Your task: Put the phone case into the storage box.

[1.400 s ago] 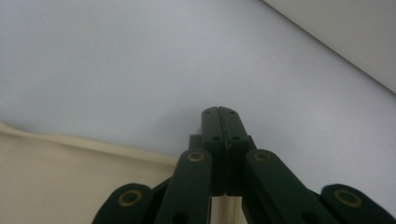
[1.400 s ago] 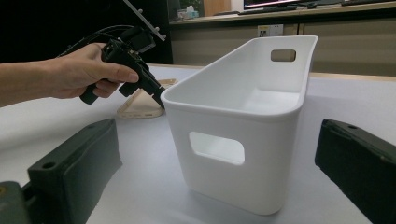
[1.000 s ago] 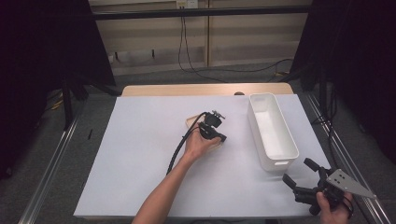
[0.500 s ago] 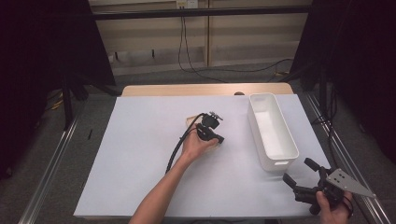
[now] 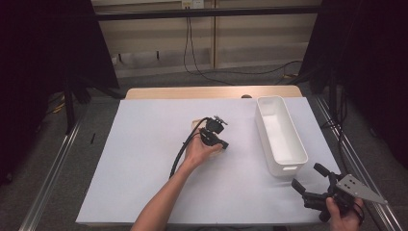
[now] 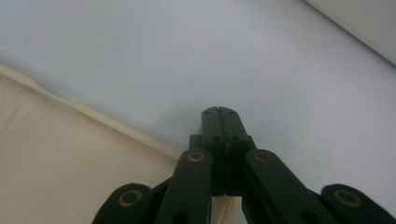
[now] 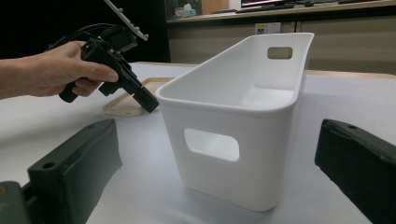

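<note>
My left gripper (image 5: 224,144) is held in a hand at the middle of the white table cover, its jaws shut with nothing between them and angled down toward the surface. In the left gripper view the shut jaws (image 6: 218,113) hover just above the white cover beside a flat beige board (image 6: 70,172). The right gripper view has that board (image 7: 125,106) lying under the left gripper (image 7: 145,101). My right gripper (image 5: 309,177) is at the table's near right corner, open and empty. Its fingers (image 7: 77,163) point at the short end of a white bin (image 7: 233,135).
The empty white bin (image 5: 288,163), with handle cut-outs, stands lengthwise on the right side of the table. The left gripper's black cable (image 5: 179,156) trails along the forearm. Metal rails (image 5: 53,163) run along both sides of the table, with dark curtains beyond.
The left hand has drifted very slightly toward the near side with its gripper still shut. The right gripper has stayed where it was, still open.
</note>
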`<state>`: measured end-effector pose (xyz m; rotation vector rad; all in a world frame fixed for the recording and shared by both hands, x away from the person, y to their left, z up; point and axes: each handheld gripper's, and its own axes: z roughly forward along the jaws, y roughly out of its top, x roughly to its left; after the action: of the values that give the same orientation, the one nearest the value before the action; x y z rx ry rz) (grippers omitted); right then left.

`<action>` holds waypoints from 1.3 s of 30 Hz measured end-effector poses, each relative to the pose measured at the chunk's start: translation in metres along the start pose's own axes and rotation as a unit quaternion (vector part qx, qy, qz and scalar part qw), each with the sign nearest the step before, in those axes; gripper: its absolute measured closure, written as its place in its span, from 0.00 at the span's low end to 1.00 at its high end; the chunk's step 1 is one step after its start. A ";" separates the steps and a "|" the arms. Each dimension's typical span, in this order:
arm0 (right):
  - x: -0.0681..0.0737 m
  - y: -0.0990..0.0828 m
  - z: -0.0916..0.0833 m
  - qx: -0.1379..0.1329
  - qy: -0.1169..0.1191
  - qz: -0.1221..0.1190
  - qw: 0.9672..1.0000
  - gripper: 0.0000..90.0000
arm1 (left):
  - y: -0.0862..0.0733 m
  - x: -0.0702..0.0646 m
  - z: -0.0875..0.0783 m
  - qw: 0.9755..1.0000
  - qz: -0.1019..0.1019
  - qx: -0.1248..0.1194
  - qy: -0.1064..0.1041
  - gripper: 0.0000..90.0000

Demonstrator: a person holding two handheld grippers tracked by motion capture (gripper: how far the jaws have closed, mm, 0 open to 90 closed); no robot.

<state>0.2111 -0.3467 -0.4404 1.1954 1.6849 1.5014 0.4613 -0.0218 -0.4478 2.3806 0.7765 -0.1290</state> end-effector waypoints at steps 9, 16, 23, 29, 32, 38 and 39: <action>0.002 0.001 0.000 -0.001 0.002 -0.002 1.000 0.00 | -0.007 0.000 -0.005 1.000 -0.005 0.001 0.001 1.00; 0.001 0.001 0.000 -0.001 0.001 -0.002 1.000 0.00 | -0.011 0.002 -0.009 1.000 -0.004 0.004 0.002 1.00; 0.002 0.001 -0.001 0.000 0.000 -0.003 1.000 0.00 | -0.014 0.001 -0.011 1.000 -0.005 0.006 0.006 1.00; 0.002 0.001 -0.001 -0.001 0.000 -0.002 1.000 0.00 | -0.017 0.003 -0.013 1.000 -0.010 0.004 0.005 1.00; 0.002 0.001 -0.001 0.000 0.001 -0.003 1.000 0.00 | -0.018 0.002 -0.015 1.000 -0.007 0.008 0.009 1.00; 0.002 0.001 -0.001 0.000 0.001 -0.004 1.000 0.00 | -0.023 0.004 -0.018 1.000 -0.008 0.006 0.012 1.00; 0.002 0.001 -0.001 0.000 0.001 -0.004 1.000 0.00 | -0.024 0.004 -0.019 1.000 -0.005 0.004 0.011 1.00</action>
<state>0.2095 -0.3450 -0.4393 1.1853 1.6893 1.4981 0.4498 0.0066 -0.4465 2.3901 0.8014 -0.1099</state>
